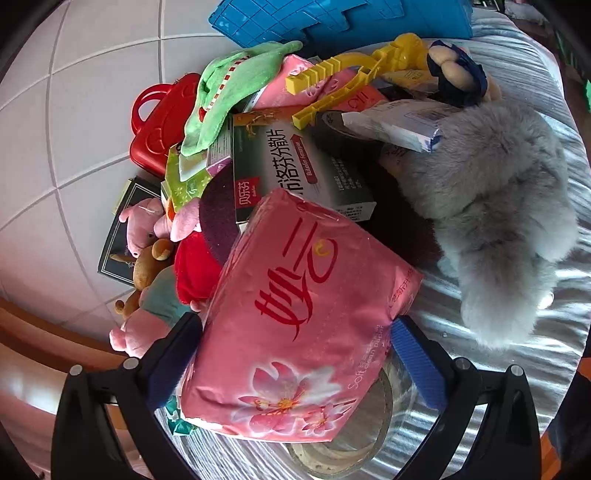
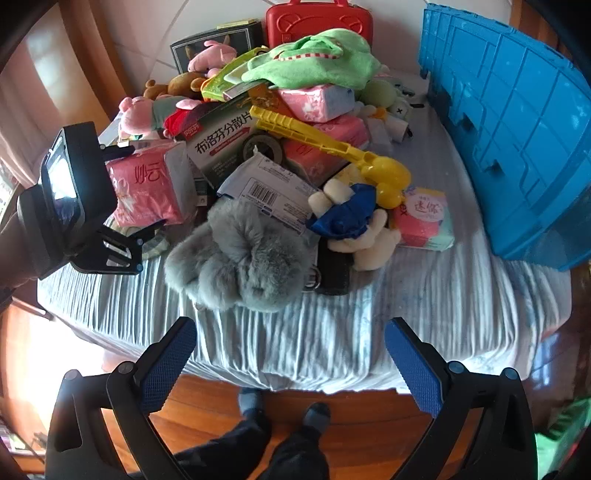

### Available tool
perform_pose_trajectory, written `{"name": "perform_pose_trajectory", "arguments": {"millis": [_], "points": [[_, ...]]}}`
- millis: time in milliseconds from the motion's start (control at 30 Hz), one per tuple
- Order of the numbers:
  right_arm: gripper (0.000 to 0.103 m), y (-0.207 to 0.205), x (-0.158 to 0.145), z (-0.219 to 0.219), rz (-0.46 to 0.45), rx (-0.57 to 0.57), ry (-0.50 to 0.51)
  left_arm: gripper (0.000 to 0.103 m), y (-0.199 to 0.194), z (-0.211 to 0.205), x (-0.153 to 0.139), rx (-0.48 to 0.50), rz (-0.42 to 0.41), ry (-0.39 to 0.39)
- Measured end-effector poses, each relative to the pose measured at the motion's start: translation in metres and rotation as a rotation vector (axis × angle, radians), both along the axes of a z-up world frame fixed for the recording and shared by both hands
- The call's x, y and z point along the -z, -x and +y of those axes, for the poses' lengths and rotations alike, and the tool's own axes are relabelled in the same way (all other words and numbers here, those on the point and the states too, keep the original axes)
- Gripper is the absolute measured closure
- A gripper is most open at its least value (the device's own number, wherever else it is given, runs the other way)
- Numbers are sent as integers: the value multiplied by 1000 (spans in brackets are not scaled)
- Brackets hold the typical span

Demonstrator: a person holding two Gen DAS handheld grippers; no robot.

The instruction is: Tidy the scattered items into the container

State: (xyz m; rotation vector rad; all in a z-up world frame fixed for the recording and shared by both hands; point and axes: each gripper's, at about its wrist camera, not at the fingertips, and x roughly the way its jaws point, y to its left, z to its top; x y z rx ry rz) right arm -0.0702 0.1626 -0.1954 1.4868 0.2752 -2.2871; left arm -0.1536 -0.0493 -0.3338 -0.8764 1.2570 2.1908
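Note:
A pink tissue pack (image 1: 295, 314) fills the gap between the fingers of my left gripper (image 1: 295, 354). Its sides lie against the blue pads, with no squeeze showing, and the jaws stand wide. In the right wrist view the pink tissue pack (image 2: 147, 188) lies at the left edge of the pile, with my left gripper (image 2: 136, 188) around it. My right gripper (image 2: 291, 362) hangs open and empty over the table's front edge, just short of a grey plush toy (image 2: 240, 258). The blue crate (image 2: 517, 147) stands on the right of the table.
The pile on the striped cloth (image 2: 443, 295) holds a medicine box (image 2: 218, 144), yellow tongs (image 2: 332, 147), a green cloth (image 2: 317, 62), a red case (image 2: 317, 22), several plush toys and tissue packs. A tape roll (image 1: 332, 446) lies under the pink pack. A person's feet (image 2: 284, 410) stand on the wood floor.

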Motion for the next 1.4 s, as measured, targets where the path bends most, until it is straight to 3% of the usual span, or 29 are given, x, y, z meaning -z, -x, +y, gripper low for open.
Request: {"name": "perform_pose_trajectory", "arguments": {"millis": [233,400,433,600,867,1100,1300,1400], "points": [[0,17,35,-36,-5,-20,20,0,12,-9,8,1,-46,-87],[0,23,47,-58,-1,-45,-2,0,28,-11,36,4,-92,-18],[0,21,46,-60,3,-47,-2,8,28,-10,30,-1,-75,-41],[0,14,45,-63,5,-66,-17,17,28,-24,-5,-50,-126,-228],[0,23,50,-71,47,-56,-31,18,21,-55,-57,-180,-99,-435],[0,41,80,-103,79,-67,-100,18,11,-80,-78,-229,-61,-472],[0,57,113,-118,28,-81,-143,18,-6,-89,-79,-236,-59,-454],[11,59,106,-115,16,-71,-98,18,-11,-95,-81,-246,-56,-456]]}}
